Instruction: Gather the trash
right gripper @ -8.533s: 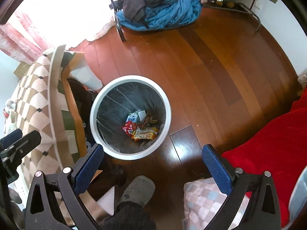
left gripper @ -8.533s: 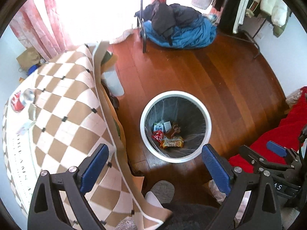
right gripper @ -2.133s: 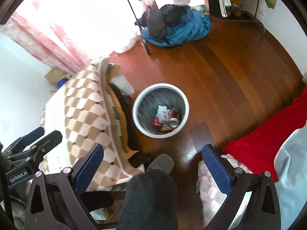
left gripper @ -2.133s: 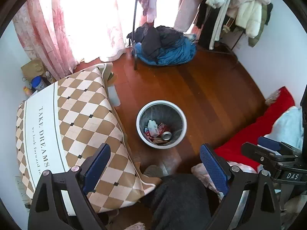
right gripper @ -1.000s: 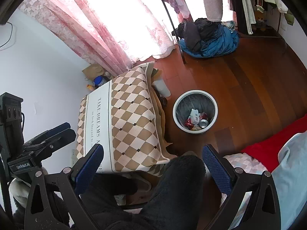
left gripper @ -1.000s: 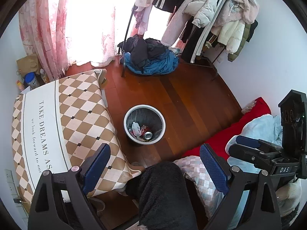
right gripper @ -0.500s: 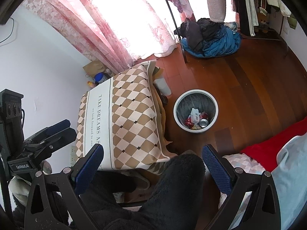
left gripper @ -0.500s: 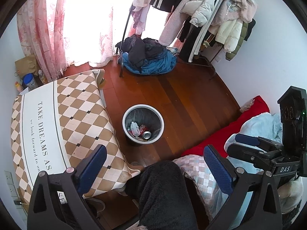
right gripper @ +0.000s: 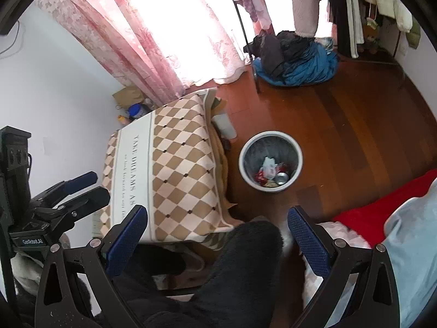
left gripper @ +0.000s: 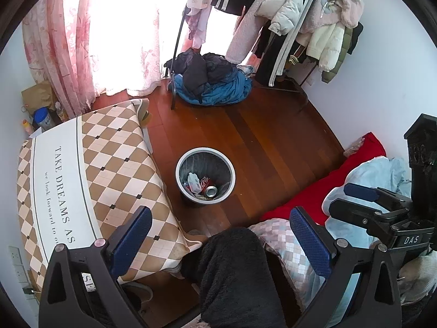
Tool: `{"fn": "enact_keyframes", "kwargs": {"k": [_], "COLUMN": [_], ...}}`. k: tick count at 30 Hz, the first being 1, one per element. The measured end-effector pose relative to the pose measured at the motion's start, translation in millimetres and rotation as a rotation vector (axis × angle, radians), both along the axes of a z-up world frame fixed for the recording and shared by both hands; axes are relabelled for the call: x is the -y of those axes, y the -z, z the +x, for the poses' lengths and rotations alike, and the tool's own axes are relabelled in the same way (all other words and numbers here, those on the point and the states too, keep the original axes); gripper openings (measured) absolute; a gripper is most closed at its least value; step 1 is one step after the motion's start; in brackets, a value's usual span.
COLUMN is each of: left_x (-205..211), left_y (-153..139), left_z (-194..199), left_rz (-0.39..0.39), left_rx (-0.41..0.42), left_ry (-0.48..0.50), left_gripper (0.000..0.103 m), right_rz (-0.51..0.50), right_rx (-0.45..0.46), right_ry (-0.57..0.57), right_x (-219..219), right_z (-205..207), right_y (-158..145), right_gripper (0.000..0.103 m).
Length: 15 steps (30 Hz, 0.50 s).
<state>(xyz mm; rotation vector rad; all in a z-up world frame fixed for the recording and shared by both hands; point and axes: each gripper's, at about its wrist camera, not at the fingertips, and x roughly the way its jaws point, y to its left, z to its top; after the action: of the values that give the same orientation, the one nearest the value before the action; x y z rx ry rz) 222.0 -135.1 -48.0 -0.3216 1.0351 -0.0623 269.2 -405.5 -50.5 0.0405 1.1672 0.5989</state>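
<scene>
Now we hold our left gripper [left gripper: 220,236] and right gripper [right gripper: 217,233] wide and empty, high up, the trash [left gripper: 200,184] sits in the bin [left gripper: 204,151], and the table [left gripper: 65,169] looks clean, so we seem done.

Tablecloth [left gripper: 90,180] reads "TAKE DREAMS"; right hand-held gripper [left gripper: 355,199] "DAS".

Both my wrist cameras look steeply down from high above the floor. Both share the trash bin [left gripper: 204,175] [right gripper: 270,161] and checkered table [left gripper: 114,169] [right gripper: 180,169].
</scene>
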Motion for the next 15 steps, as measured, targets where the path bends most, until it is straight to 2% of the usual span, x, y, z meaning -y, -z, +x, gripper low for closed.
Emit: {"fn": "enact_keyframes", "kwargs": {"k": [15], "left_x": [0.5], "left_y": [-0.7], "left_z": [-0.2], "left_rz": [0.009], "left_rx": [0.006], "left_ry": [-0.004], "left_gripper": [0.103], "right_rz": [-0.023], "right_rx": [0.025], "right_ry": [-0.003], "right_x": [2.9], "right_z": [-0.2], "right_y": [-4.2], "right_gripper": [0.103]}}
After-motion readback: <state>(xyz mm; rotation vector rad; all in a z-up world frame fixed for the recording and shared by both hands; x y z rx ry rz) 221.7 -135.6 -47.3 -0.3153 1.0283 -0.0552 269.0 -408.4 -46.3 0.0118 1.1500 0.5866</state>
